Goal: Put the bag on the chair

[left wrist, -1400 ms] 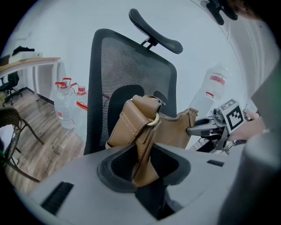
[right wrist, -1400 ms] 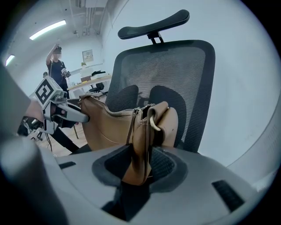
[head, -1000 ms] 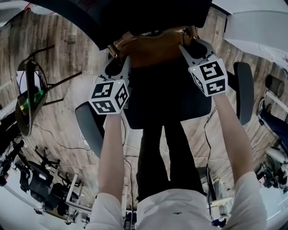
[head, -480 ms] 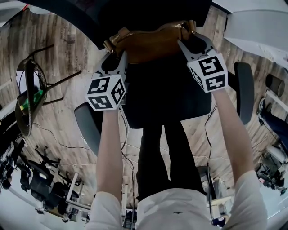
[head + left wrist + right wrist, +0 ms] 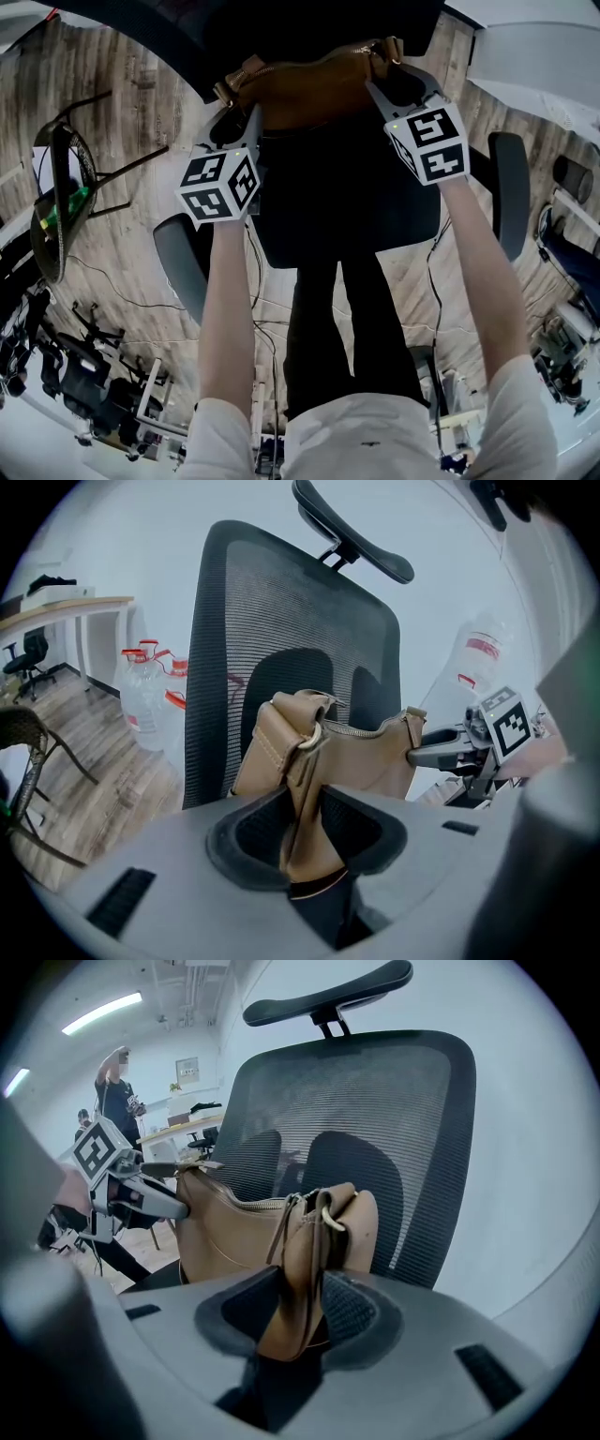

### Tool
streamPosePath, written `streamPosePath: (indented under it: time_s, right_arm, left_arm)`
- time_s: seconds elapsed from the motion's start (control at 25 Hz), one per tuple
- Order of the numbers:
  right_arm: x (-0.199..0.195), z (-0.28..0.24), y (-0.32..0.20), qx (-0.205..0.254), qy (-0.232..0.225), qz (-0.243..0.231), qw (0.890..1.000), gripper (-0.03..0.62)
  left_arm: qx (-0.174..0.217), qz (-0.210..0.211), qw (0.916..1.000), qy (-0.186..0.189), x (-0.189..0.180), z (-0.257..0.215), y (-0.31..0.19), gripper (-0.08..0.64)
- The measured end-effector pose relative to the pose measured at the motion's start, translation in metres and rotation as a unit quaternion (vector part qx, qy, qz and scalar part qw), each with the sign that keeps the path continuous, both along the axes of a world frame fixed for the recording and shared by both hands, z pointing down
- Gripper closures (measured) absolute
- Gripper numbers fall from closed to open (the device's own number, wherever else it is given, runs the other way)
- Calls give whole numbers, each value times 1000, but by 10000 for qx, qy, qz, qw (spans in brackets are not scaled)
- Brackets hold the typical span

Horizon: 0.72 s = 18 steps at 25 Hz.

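The jaws of our right tongs (image 5: 295,1312) have just been opening a tiny bit. One end of the soft tan leather bag (image 5: 314,86) is between them. The folded leather looks pinched there, so we think the right tongs are gripping the bag, only less hard. Our left tongs (image 5: 305,832) are closed on the other end of the bag. The strap and its little brass ring (image 5: 312,742) poke up out of the jaws.

So the bag hangs stretched between our two tongs. It is over the back part of the seat of the black mesh office chair (image 5: 281,621), close in front of the tall backrest. We cannot tell if the bottom of the bag touches the seat. Our tongs hide it in both gripper views, and the seat is very dark in the head view.

We think the small loosening means the letting go is starting. If the bag sits on the seat, it should stay put when both tongs let go. If not, it will drop a little, and it could flop over because it is soft.

Compared with a second ago, both tongs and the bag sit a bit higher up in the head view, nearer the backrest. The chair has not moved, and its curved grey armrest (image 5: 178,267) is in the same spot.
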State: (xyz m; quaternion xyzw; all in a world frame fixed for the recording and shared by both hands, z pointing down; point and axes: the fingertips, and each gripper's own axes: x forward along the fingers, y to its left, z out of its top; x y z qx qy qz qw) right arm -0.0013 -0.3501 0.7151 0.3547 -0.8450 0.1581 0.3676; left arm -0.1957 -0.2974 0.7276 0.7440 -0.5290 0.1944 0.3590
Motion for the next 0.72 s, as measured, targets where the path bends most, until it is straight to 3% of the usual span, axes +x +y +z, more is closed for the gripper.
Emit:
streamPosePath:
  time_s: [0.72]
  right_arm:
    - [16,16,-3,-221,-49,200,9995,424]
  left_arm:
    - [63,-130,9998,106,10,3,-6,453]
